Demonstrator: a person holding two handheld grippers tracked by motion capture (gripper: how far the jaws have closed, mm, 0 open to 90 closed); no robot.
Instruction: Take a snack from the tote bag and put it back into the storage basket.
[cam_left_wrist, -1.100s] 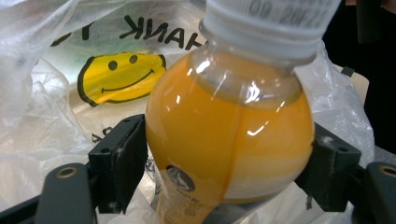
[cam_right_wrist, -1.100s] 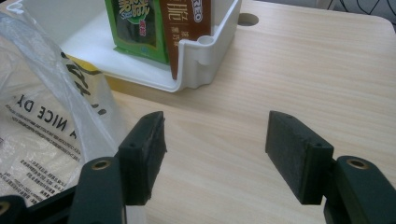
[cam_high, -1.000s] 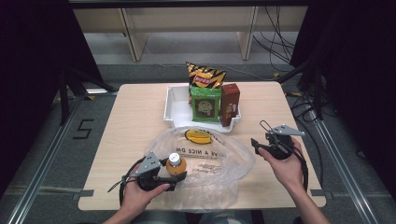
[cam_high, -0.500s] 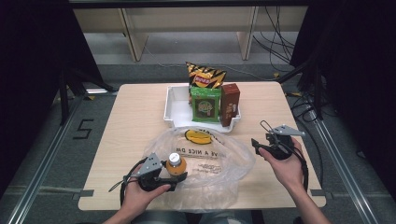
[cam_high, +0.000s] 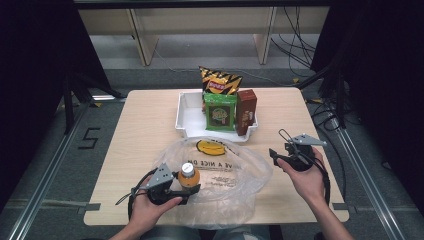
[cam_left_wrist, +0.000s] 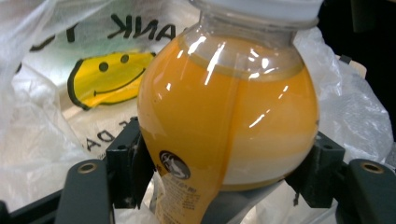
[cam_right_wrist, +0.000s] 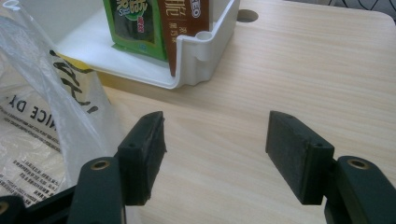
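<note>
The left gripper (cam_high: 186, 189), lower left of the high view, is squeezing the juice bottle (cam_high: 188, 175) on the bag (cam_high: 235, 172), its jaws having just been closing. The right gripper (cam_high: 274, 152) is waiting wide, holding nothing. A firm, upright grip seems wise before lifting.

A white bin (cam_high: 186, 114) holds three snack packs (cam_high: 220, 111).

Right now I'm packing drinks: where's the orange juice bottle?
High view, near left: the orange juice bottle stands on the plastic bag, between the left gripper jaws.
</note>
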